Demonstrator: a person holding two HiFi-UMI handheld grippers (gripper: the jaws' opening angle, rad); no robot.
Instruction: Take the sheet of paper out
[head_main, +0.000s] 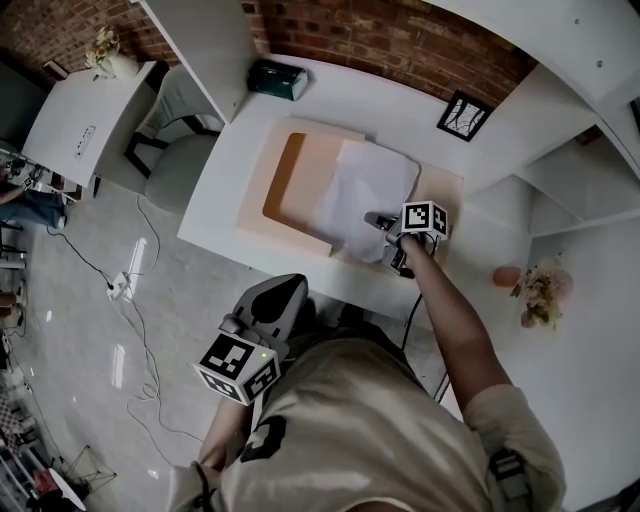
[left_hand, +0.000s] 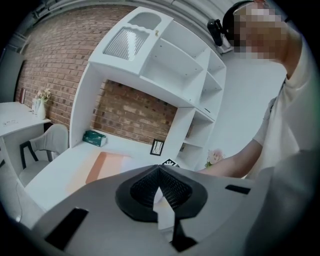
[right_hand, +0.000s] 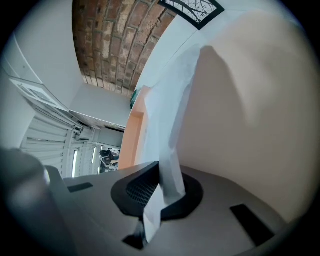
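1. Currently the right gripper (head_main: 383, 228) has its fingers pinched tight on the near edge of the thin white sheet of paper (head_main: 375, 185). In the right gripper view the sheet rises from between the pads and runs on past the fingertips.
2. Just beyond those fingertips and to their left lies the flat orange-and-peach folder (head_main: 290, 185), resting on a pale beige desk mat (head_main: 252, 205). The far part of the sheet overlaps the folder, but it cannot be told whether any of it is tucked inside.
3. The left gripper (head_main: 288, 284) has its fingertips together with nothing between them. It hangs off the near edge of the white desk (head_main: 330, 95), well apart from the sheet.
4. The step in hand is probably drawing the sheet clear of the folder. This would go best as a low, flat pull back along the line of the right fingers, so the paper slides rather than bends.
5. A slow, even pull suits such thin paper, since a jerk could tear or crease it at the pinch.
6. If the folder drags along, the closed left fingertips could press it down at a spot beyond the right fingers, off the sheet itself.
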